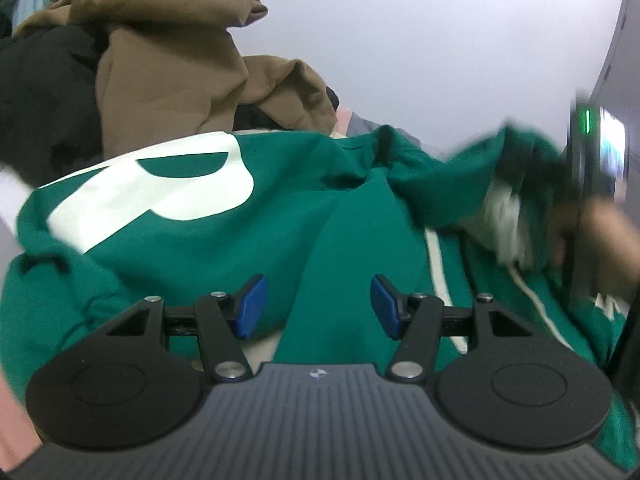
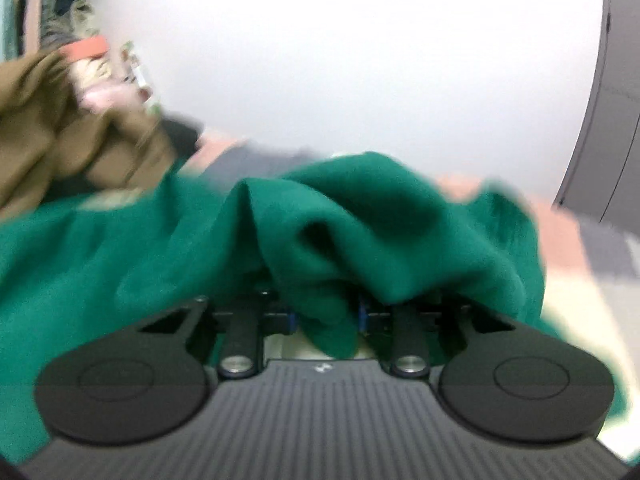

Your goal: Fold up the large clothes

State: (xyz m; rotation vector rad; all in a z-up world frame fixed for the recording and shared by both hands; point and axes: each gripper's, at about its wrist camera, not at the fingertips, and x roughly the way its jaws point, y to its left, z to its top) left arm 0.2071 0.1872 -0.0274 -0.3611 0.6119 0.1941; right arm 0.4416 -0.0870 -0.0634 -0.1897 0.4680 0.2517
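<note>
A large green sweatshirt (image 1: 328, 216) with a big white letter (image 1: 160, 196) and white stripes lies spread and rumpled on the surface. My left gripper (image 1: 318, 304) hovers just over its middle, its blue pads (image 1: 252, 306) wide apart with nothing between them, so it is open. In the right wrist view, my right gripper (image 2: 327, 316) is shut on a bunched fold of the green sweatshirt (image 2: 360, 232), and the cloth drapes over its fingers and hides the pads. In the left wrist view, the right side of the garment is lifted and blurred beside a hand (image 1: 612, 240).
A heap of brown clothing (image 1: 168, 64) and a black garment (image 1: 44, 96) are piled behind the sweatshirt at the left. The pale wall (image 1: 400, 60) rises behind, with a grey panel (image 1: 624, 48) at the right. Pink and grey bedding (image 2: 560, 236) shows past the green cloth.
</note>
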